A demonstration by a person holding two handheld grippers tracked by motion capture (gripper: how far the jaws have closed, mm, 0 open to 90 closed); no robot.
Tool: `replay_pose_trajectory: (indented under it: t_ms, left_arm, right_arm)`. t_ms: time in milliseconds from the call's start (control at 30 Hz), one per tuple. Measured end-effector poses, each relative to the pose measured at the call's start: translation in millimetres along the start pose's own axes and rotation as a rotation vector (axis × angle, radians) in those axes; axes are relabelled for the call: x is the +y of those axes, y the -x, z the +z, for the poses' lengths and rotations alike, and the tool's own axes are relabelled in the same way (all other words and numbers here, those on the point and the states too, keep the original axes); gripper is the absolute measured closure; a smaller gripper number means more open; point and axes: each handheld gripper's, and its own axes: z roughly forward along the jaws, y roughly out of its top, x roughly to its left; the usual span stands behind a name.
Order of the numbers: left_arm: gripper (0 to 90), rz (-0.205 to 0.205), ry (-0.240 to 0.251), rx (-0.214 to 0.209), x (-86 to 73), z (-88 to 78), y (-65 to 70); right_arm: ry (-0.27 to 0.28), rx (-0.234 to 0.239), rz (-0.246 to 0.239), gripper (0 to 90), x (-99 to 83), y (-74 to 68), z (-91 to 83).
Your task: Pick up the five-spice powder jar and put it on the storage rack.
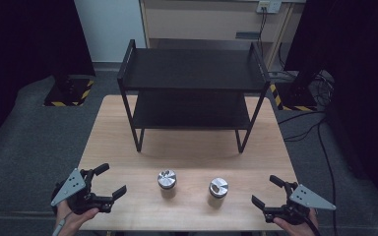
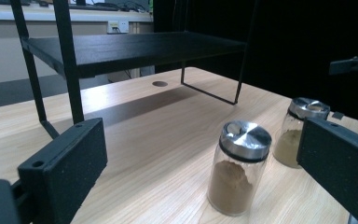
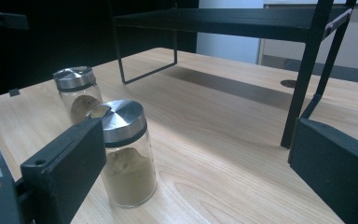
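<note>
Jars of brown powder are stood near the front edge of the surface (image 1: 128, 123), well apart from each other: left jar (image 1: 167, 183), right jar (image 1: 218, 191). Left tool (image 1: 109, 183) and right tool (image 1: 266, 191) are held released, jaws spread wide, each outboard of its nearer jar and touching nothing. Glass bodies are judged rigid, smooth, breakable and light, being only part filled. Metal caps look slick and possibly loose, so the glass wall just below the cap is the better grip, squarely across. A black shelf rack (image 1: 192, 88) stands behind.
</note>
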Motion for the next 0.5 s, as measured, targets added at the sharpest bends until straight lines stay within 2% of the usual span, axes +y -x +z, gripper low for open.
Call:
replay_pose_trajectory:
  t_ms: [500]
  left_arm:
    - [0.4, 0.074, -0.062, -0.057, 50.5, 4.1, -10.7]
  right_arm:
    - [0.007, 0.0, 0.002, 4.7, -0.9, 0.4, -0.6]
